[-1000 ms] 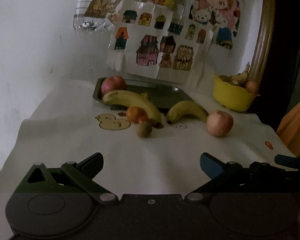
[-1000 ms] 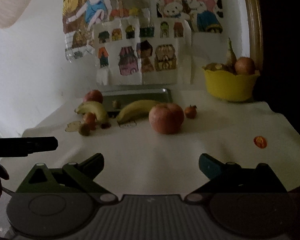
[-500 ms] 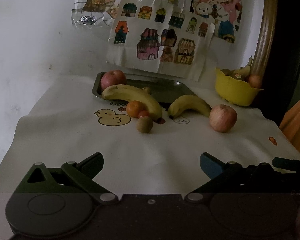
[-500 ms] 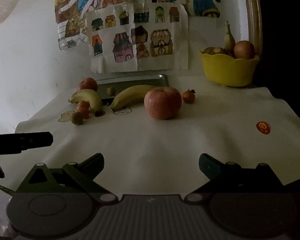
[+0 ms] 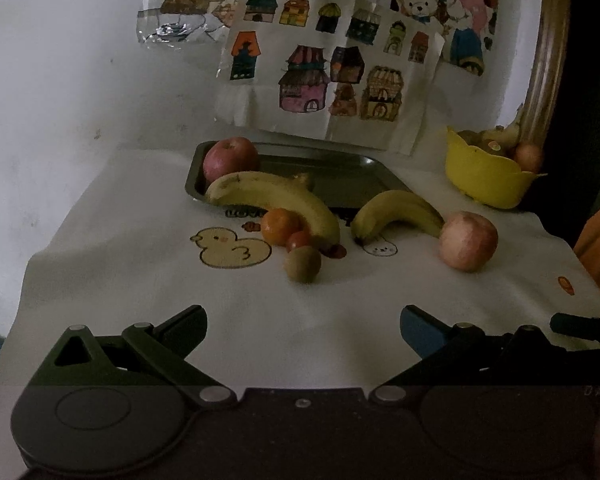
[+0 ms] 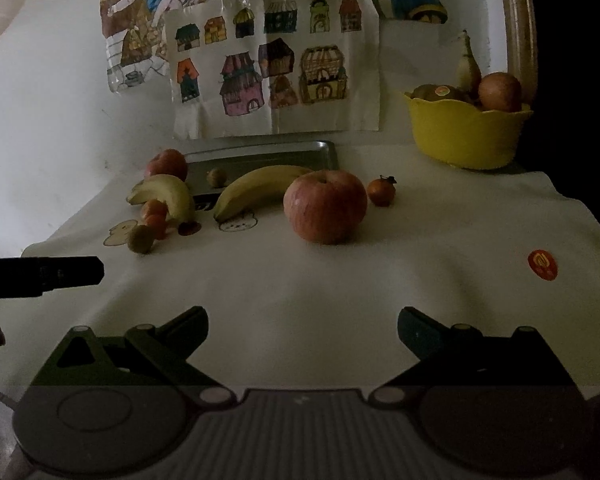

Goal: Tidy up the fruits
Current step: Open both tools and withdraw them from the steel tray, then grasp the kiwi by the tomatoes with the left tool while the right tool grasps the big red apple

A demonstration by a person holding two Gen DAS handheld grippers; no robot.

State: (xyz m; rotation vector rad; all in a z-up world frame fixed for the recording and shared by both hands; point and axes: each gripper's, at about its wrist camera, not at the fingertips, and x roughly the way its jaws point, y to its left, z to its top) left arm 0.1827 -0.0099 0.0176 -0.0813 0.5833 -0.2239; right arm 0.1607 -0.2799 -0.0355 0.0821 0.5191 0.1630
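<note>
Both views closer; apple (image 6: 325,205) ahead of spread, empty right hand-held gripper (image 6: 302,330).

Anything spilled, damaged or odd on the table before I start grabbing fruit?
Nothing spilled or visibly damaged. Fruit lies loose on the cloth, and one banana overhangs the tray's front rim. The big apple sits upright.

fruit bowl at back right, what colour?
Yellow bowl, with a scalloped rim; clearest in the right wrist view.

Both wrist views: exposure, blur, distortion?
Left wrist: dim, soft grain, yet the brown kiwi reads clearly; gold frame bows from fisheye. Right wrist: equally dim, big red apple sharp, corners vignetted black.
</note>
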